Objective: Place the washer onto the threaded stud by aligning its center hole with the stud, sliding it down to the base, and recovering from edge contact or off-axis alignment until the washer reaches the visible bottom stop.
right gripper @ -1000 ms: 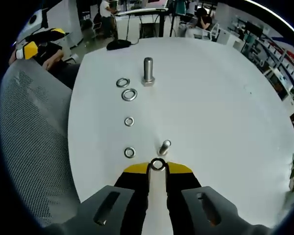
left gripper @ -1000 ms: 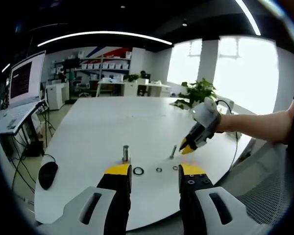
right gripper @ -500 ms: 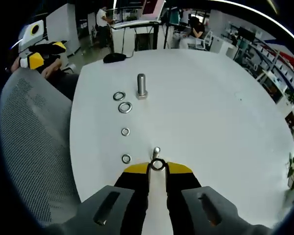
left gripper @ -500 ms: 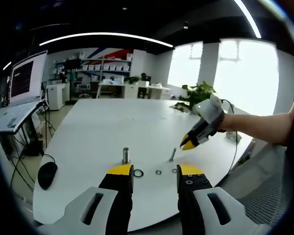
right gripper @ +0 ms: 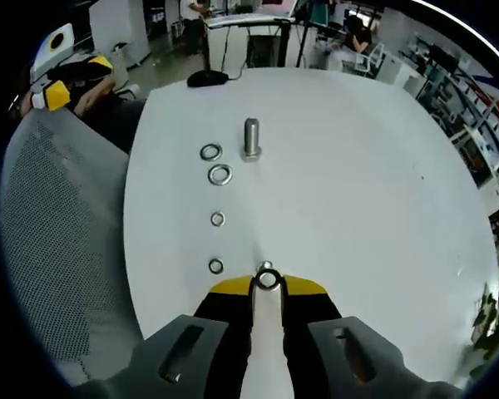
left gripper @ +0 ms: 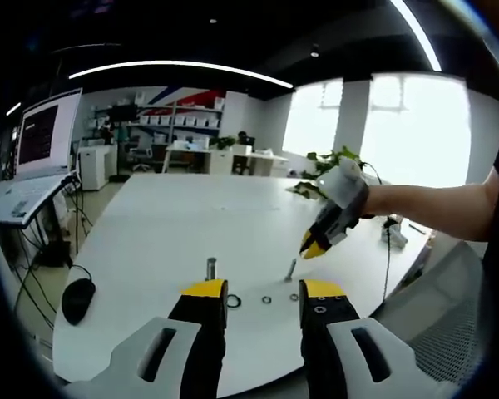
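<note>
The white worktop [right gripper: 382,191] stands in an open office. In the left gripper view a laptop [left gripper: 29,179] with a lit screen sits on a side desk at the left, shelves with boxes line the far wall, a black mouse [left gripper: 75,298] lies near the worktop's left edge, and a plant [left gripper: 337,162] stands before bright windows at the right. A mesh chair back [right gripper: 46,249] fills the left of the right gripper view.

Near the worktop's near edge, in the right gripper view, a row runs away from the camera: a small washer [right gripper: 215,266], a smaller ring [right gripper: 218,219], a large ring [right gripper: 220,174], another ring [right gripper: 209,152], with the big bolt [right gripper: 251,137] upright beside the last two.

The left gripper [left gripper: 262,293] hovers with its jaws apart, holding nothing. The right gripper [right gripper: 268,284] is clamped on the washer [right gripper: 268,280] at its yellow tips, directly over the thin stud [left gripper: 291,268], whose top just peeks out behind the washer.

Half a second ago more of the stud showed beyond the washer; now it is almost covered. From the left gripper's side, the right gripper has dropped closer to the stud's top.
</note>
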A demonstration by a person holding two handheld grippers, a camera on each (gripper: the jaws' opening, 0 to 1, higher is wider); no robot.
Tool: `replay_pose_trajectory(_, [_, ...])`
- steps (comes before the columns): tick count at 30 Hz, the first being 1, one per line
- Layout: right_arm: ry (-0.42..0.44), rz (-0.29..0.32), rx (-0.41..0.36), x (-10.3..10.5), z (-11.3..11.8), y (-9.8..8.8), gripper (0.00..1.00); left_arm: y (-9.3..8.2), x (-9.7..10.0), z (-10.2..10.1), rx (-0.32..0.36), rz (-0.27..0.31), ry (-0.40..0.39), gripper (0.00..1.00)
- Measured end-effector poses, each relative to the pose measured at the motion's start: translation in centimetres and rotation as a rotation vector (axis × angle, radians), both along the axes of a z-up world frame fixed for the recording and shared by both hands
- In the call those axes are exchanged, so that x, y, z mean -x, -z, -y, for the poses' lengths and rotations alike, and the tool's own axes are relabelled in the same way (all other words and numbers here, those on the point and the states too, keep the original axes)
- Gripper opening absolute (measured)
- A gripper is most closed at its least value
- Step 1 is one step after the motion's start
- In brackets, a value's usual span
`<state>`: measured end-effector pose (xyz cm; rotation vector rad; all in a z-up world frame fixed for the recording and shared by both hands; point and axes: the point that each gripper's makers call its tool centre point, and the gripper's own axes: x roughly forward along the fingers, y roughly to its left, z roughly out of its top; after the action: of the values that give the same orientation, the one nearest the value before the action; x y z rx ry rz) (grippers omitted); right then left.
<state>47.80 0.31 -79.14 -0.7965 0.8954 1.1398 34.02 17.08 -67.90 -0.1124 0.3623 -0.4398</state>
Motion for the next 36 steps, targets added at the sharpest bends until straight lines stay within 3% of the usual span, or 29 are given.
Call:
replay_pose_trajectory(14, [-0.122,-0.011,0.134,0.0,-0.7,1.0,0.13,0.2,0.1,0.3,-0.005,-0.014,0.019,0.31])
replay_pose_trajectory(36, [-0.158,-0.017,0.183,-0.3,-0.9,2.2,0.13,0.4,0.1,0.1,-0.003,-0.021,0.013,0.3])
